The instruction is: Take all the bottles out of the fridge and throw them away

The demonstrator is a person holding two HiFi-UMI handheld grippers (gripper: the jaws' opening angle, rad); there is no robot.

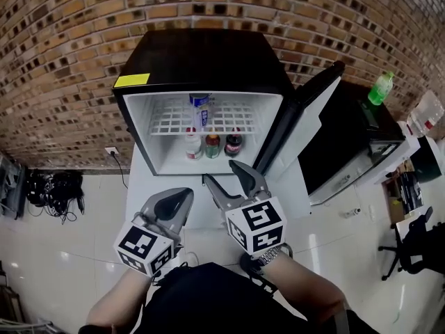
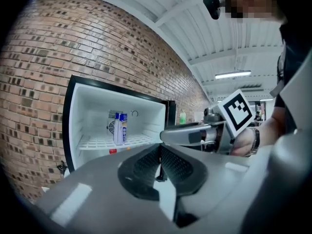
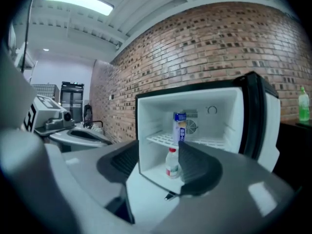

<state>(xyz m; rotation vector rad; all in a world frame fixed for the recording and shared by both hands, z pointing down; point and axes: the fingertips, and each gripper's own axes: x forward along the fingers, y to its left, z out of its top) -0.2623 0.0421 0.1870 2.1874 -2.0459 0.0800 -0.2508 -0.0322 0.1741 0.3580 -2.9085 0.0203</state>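
Note:
A black mini fridge (image 1: pixel 201 58) stands against the brick wall, its door (image 1: pixel 300 120) swung open to the right. On its wire shelf (image 1: pixel 229 120) stands a blue-and-white bottle (image 1: pixel 200 110) (image 2: pixel 119 128) (image 3: pixel 179 127). Below stand a white bottle with a red cap (image 1: pixel 192 145) (image 3: pixel 171 164), a dark bottle with a green label (image 1: pixel 212 145) and a dark cola bottle (image 1: pixel 233 143). My left gripper (image 1: pixel 182 199) (image 2: pixel 159 156) is shut and empty, short of the fridge. My right gripper (image 1: pixel 221 172) (image 3: pixel 158 162) is open and empty, facing the lower compartment.
The fridge sits on a white stand (image 1: pixel 142 183). A green bottle (image 1: pixel 380 88) (image 3: pixel 303 105) stands on a black cabinet (image 1: pixel 348 141) to the right. Cables (image 1: pixel 52 190) lie on the floor at left; an office chair (image 1: pixel 410 245) stands at right.

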